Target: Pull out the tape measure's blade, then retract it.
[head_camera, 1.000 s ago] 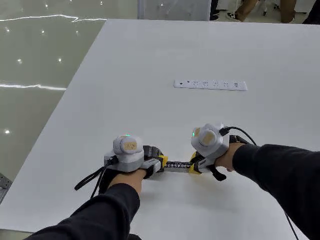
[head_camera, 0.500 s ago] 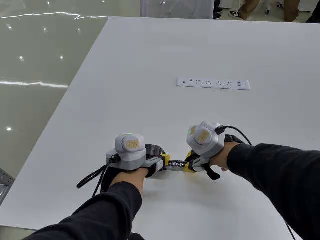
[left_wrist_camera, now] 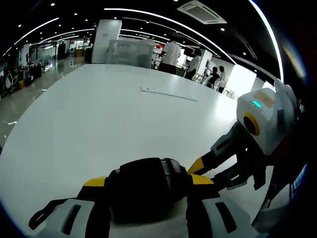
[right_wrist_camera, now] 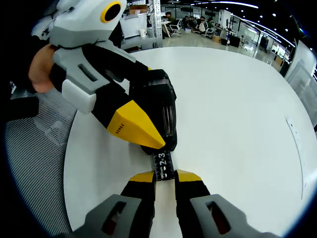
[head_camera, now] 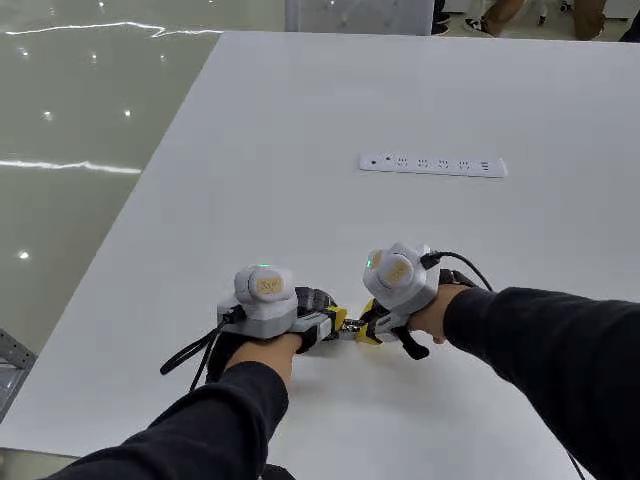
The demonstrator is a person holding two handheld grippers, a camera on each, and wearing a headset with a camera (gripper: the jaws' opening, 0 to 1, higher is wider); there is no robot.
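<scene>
Two grippers are held close together near the front edge of the white table (head_camera: 300,150), their tips almost meeting. On the left side, the left gripper (head_camera: 333,320) is closed around the tape measure (head_camera: 312,303), whose black case is clamped between the two yellow-tipped jaws. In the left gripper view the case (left_wrist_camera: 146,191) is seen seated between those jaws, a yellow tip showing at each of its sides, and it is rested on or held just above the tabletop; which of the two cannot be told.

Between the grippers, a short length of blade (right_wrist_camera: 162,163) is drawn out of the case, and printed figures can be read on it. The blade is run straight from the mouth of the case into the jaws opposite.

To the right, the right gripper (right_wrist_camera: 164,177) is narrowed onto the blade, which is pinched between its two yellow tips at the free end. In the head view this gripper (head_camera: 365,328) is angled in toward the case, just beside the left one.

Farther back and to the right, a white power strip (head_camera: 433,164) is laid flat on the table, well apart from both grippers.
</scene>
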